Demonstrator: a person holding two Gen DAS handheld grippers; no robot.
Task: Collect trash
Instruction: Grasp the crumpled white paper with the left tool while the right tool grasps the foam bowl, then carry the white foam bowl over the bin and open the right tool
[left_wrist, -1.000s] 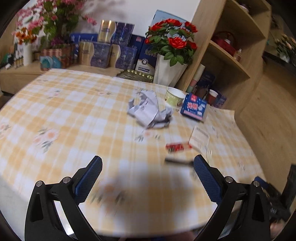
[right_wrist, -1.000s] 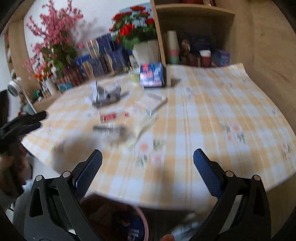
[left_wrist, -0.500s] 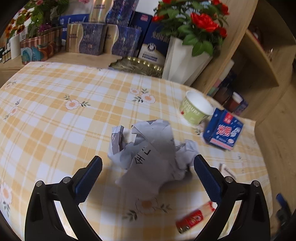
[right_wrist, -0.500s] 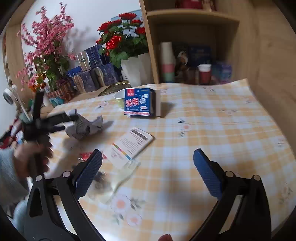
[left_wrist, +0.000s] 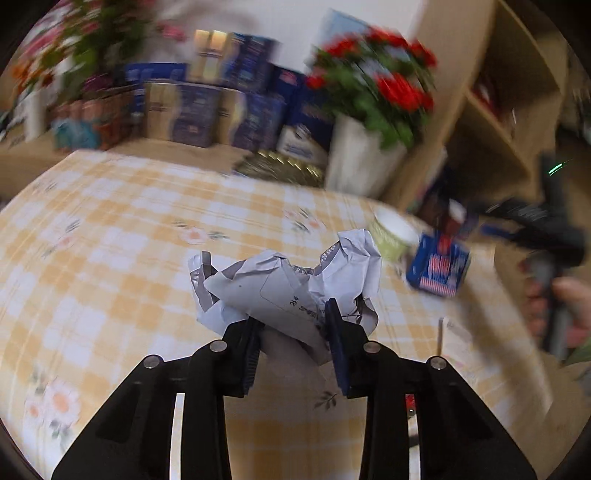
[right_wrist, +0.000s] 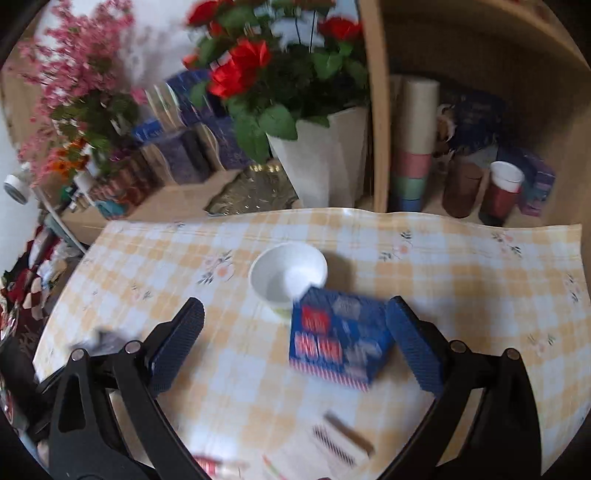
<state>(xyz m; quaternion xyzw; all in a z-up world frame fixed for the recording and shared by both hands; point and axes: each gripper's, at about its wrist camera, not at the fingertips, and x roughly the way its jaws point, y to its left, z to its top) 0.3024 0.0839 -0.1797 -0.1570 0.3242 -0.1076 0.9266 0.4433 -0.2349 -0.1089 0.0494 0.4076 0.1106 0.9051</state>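
Note:
A crumpled grey paper bag (left_wrist: 280, 291) lies on the yellow checked tablecloth (left_wrist: 110, 236). My left gripper (left_wrist: 291, 325) has its jaws closing on the bag's near part, and both pads press into it. A white paper cup (right_wrist: 288, 273) and a blue-and-red box (right_wrist: 336, 339) sit close together. My right gripper (right_wrist: 295, 317) hangs open over them, the box just inside its right finger (right_wrist: 413, 343), not touched. The left wrist view shows that gripper (left_wrist: 546, 229) blurred at the right, held by a hand (left_wrist: 569, 306).
A flat printed card (right_wrist: 343, 439) and a red wrapper (right_wrist: 210, 465) lie nearer the front edge. Behind the table stand a white vase of red roses (right_wrist: 325, 155), stacked gift boxes (left_wrist: 192, 110) and a wooden shelf with cups (right_wrist: 413, 147).
My left gripper has gone forward to the crumpled bag and drawn its wide jaws in around it. The right gripper has swept across the table to the cup and blue box.

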